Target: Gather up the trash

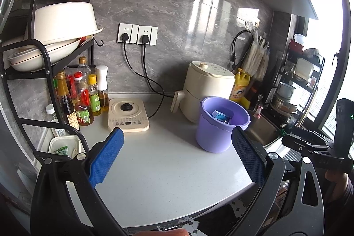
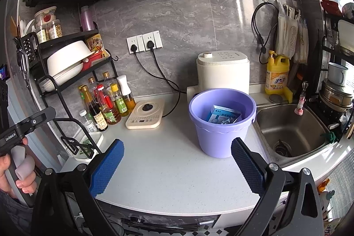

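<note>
A purple plastic bucket (image 1: pixel 219 125) stands upright on the white countertop (image 1: pixel 166 165), in front of a cream appliance. It also shows in the right wrist view (image 2: pixel 221 125). Inside it lie a blue and white carton (image 2: pixel 223 115) and a crumpled wrapper. My left gripper (image 1: pixel 177 154) is open and empty, held above the counter, short of the bucket. My right gripper (image 2: pixel 177 160) is open and empty too, just in front of the bucket. The right gripper's body shows at the right edge of the left wrist view (image 1: pixel 318 147).
A cream induction hob (image 1: pixel 128 114) sits at the back, plugged in. Oil and sauce bottles (image 1: pixel 81 98) stand under a black dish rack (image 1: pixel 44 48) at left. A steel sink (image 2: pixel 289 132) lies right of the bucket. A cream air fryer (image 2: pixel 222 72) and yellow detergent bottle (image 2: pixel 276 74) stand behind.
</note>
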A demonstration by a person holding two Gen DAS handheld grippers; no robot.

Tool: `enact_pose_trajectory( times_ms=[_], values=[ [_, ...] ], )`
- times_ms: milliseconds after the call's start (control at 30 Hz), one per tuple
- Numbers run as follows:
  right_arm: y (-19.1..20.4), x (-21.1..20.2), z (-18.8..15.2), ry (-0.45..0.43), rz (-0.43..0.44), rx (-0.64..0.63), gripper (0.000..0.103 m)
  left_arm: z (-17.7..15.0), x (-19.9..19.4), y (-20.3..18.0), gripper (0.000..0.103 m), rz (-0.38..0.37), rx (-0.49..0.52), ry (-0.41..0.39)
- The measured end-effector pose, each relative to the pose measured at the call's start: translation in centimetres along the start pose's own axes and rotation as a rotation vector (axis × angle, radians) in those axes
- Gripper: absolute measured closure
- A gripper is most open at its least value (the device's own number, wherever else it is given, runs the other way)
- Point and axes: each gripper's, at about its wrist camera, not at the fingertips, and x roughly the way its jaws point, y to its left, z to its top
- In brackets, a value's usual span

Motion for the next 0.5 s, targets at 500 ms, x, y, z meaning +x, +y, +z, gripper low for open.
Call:
enact_pose_trajectory(
  times_ms=[500],
  values=[
    [-0.09,0.92,0.02,0.008,0.013,0.01,0.008,-0.04,-0.09,0.67,0.006,0.024,-0.008,0.004]
  ],
)
